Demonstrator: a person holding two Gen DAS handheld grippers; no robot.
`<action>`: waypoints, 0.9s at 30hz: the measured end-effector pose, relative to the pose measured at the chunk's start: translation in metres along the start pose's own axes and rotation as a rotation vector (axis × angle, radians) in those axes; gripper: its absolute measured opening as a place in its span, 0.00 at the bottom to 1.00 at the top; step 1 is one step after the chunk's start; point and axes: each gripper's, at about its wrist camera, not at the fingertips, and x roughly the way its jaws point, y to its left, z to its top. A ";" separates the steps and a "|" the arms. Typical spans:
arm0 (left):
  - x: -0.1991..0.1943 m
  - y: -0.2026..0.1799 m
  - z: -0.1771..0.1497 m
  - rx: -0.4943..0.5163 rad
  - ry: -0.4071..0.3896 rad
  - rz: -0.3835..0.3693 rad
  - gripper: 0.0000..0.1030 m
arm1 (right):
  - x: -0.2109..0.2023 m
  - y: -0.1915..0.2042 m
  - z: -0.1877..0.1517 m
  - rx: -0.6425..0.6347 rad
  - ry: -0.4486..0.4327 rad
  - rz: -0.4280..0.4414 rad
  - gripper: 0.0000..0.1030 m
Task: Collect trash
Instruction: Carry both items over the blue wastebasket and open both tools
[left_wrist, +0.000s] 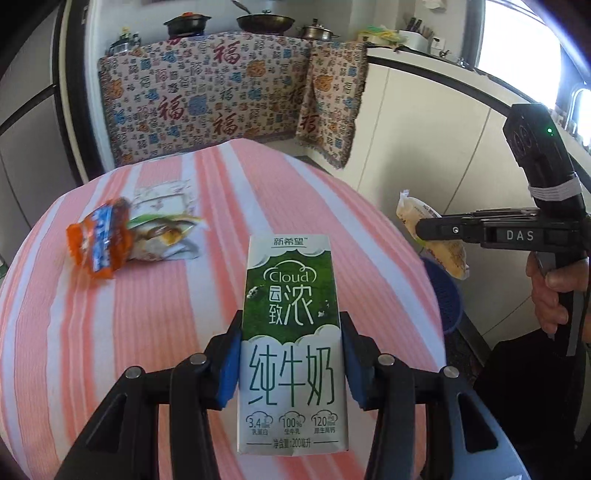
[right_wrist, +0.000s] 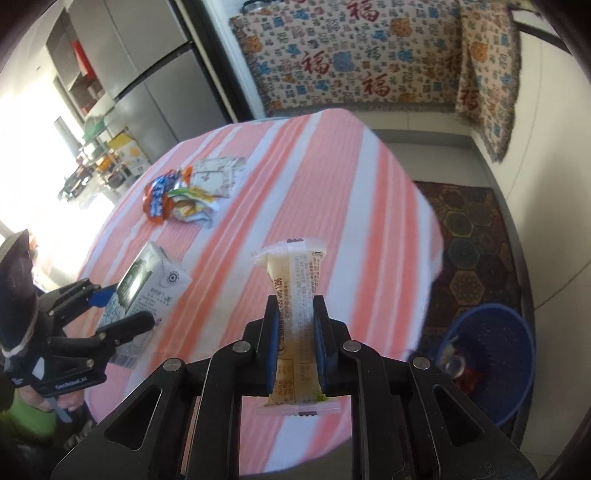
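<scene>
Pink-and-white striped table (right_wrist: 332, 177): 3 crumpled snack wrappers (right_wrist: 184, 195) uncollected. Left hand-held gripper (left_wrist: 291, 354) clamps green-and-white milk carton (left_wrist: 291, 332); right hand-held gripper (right_wrist: 295, 332) pinches yellow sachet (right_wrist: 295, 321). Blue mesh bin (right_wrist: 517, 369) on floor, some trash inside.

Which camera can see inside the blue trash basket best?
The right wrist view: the blue basket stands on the floor beside the table, with its opening and some trash inside showing. The left wrist view shows only part of its mesh wall past the table edge.

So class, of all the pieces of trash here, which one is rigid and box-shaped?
The green-and-white milk carton, held in the left jaws; the others are soft, crinkled wrappers.
</scene>
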 end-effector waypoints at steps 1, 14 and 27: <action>0.005 -0.010 0.006 0.013 -0.001 -0.020 0.46 | -0.007 -0.015 -0.001 0.022 -0.009 -0.021 0.16; 0.106 -0.152 0.082 0.164 0.045 -0.254 0.46 | -0.035 -0.186 -0.039 0.250 -0.012 -0.278 0.16; 0.228 -0.241 0.094 0.173 0.147 -0.303 0.47 | -0.028 -0.266 -0.061 0.395 -0.021 -0.302 0.16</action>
